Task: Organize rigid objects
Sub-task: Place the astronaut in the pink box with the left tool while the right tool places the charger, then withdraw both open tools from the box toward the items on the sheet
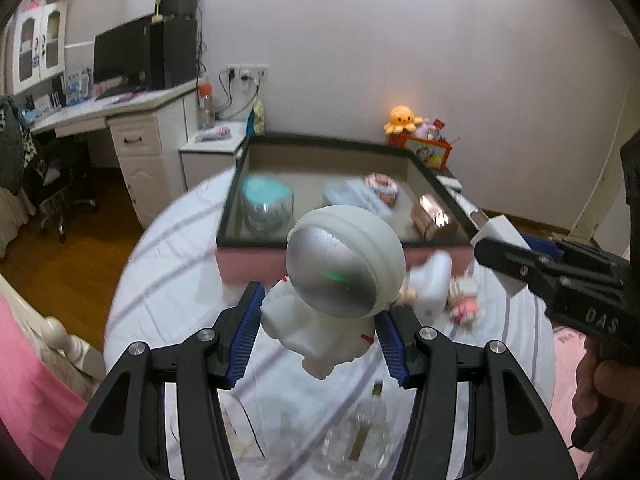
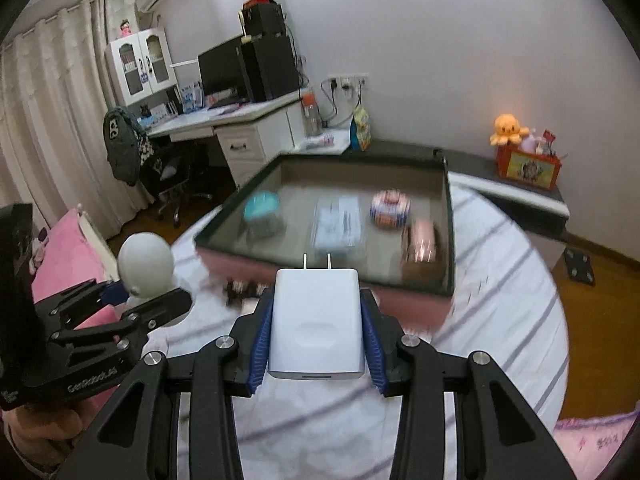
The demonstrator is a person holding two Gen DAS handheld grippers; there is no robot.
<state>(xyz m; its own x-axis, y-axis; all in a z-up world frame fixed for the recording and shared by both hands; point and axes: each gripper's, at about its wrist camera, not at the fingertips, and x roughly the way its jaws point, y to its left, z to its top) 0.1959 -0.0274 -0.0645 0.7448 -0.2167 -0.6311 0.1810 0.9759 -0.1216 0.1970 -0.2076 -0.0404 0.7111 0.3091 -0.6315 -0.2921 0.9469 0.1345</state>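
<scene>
My left gripper point(image 1: 318, 334) is shut on a white astronaut figure point(image 1: 340, 276) with a silver visor, held above the striped bed. My right gripper point(image 2: 318, 336) is shut on a white plug charger point(image 2: 316, 320), prongs pointing forward. Both are in front of a pink box with a dark rim point(image 1: 240, 168) point(image 2: 450, 216). Inside it are a teal-lidded jar point(image 2: 262, 210), a clear packet point(image 2: 340, 220), a round tin point(image 2: 390, 208) and a brown box point(image 2: 422, 246). The astronaut's head point(image 2: 146, 266) and the left gripper point(image 2: 120, 308) show at the left of the right wrist view. The right gripper point(image 1: 532, 264) shows at the right of the left wrist view.
A small pink toy point(image 1: 464, 304) and a white bottle point(image 1: 434, 284) lie on the bed before the box. A glass bottle point(image 1: 360, 432) lies below my left gripper. A desk with a monitor point(image 2: 224, 68) stands at the left. An orange octopus plush point(image 2: 510, 128) sits at the back right.
</scene>
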